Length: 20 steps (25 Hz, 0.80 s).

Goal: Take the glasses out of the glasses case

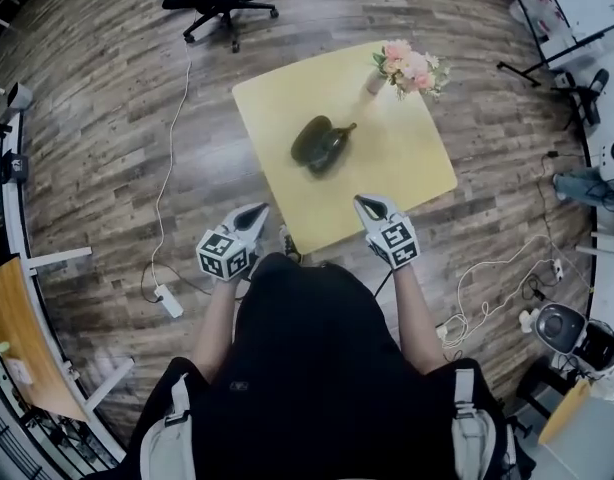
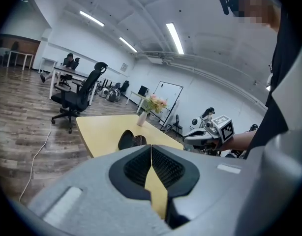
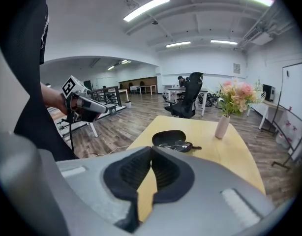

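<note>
My left gripper (image 1: 255, 211) & right gripper (image 1: 363, 204) were both closed, nothing held. The glasses case (image 1: 309, 138) lay open ahead btwn them, glasses (image 1: 335, 144) on right's side; right seemed nearer.

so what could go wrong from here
The left hand-held gripper and right hand-held gripper both have jaws together; unopened, they may just shove the open glasses case. The glasses stick out past its edge, so a loose pinch could drop them. The flower vase stands beyond the case; overreaching might tip it.
</note>
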Available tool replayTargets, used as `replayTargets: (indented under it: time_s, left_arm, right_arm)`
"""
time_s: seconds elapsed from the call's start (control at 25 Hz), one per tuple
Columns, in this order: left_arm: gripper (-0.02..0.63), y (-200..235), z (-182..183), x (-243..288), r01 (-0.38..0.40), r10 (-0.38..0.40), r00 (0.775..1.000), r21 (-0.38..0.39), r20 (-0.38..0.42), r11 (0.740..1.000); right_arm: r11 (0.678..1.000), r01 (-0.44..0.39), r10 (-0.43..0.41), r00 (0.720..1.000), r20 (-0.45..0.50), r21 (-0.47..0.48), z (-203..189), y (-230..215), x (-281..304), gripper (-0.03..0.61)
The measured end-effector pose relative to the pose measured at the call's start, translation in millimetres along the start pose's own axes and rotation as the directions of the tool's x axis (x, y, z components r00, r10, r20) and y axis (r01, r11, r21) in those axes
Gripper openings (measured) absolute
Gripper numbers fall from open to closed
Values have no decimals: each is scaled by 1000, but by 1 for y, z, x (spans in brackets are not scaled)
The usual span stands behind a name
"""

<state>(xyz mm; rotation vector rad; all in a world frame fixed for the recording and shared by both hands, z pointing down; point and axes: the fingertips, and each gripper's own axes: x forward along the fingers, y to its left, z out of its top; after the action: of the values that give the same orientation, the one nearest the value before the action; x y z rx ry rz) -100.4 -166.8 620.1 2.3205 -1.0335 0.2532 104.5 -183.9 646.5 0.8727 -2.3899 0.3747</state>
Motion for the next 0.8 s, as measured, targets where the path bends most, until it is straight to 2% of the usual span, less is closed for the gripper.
replayTargets:
  time_s: [0.28,0.48,0.8]
  left_arm:
    - [12,26,12,18,66,-65,998,31,-17,997]
    - [12,41,20,21,83,-83,996,40,-11,996]
    - [12,53,16,21,98,-98,995,35,-7,995]
  right_arm:
    - [999,32,-31,999,-30,10,-1,7,20,3]
    - [996,39,-45,996,-74,-84,7,11,38,3]
    - [990,50,-62,994,-88,-132,18,4,49,3]
